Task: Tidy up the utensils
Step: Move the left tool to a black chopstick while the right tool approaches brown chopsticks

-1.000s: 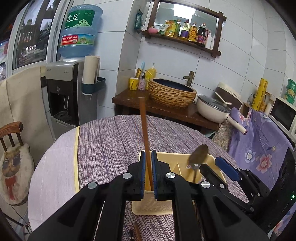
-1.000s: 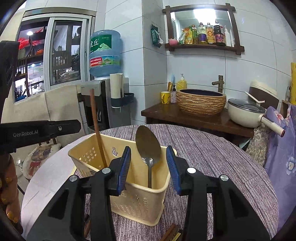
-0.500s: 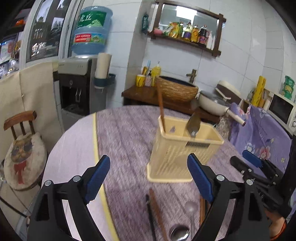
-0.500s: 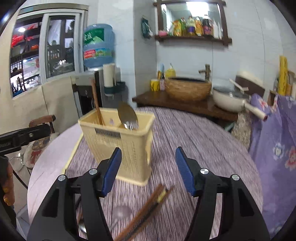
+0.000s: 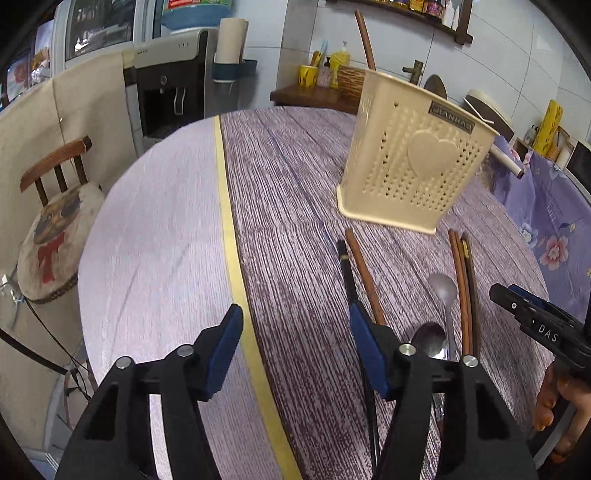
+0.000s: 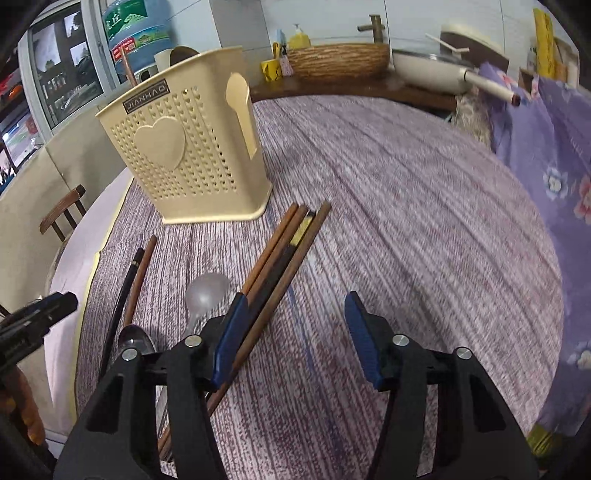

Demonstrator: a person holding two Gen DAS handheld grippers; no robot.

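Cream utensil holder (image 6: 192,147) reads "JIANHAO", chopsticks (image 6: 284,251) loose before it. Left gripper (image 5: 295,350), right gripper (image 6: 291,332) spread wide. Right-gripper side lettering maybe "DAS".

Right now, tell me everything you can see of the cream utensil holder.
The cream utensil holder looks like plastic, its walls perforated with small holes, with a raised heart and a dark JIANHAO label on the front and a spoon-shaped relief on the side. It stands upright on the purple tablecloth, flared at the base. A brown chopstick and a spoon bowl stick out above its rim. Neither gripper touches it.
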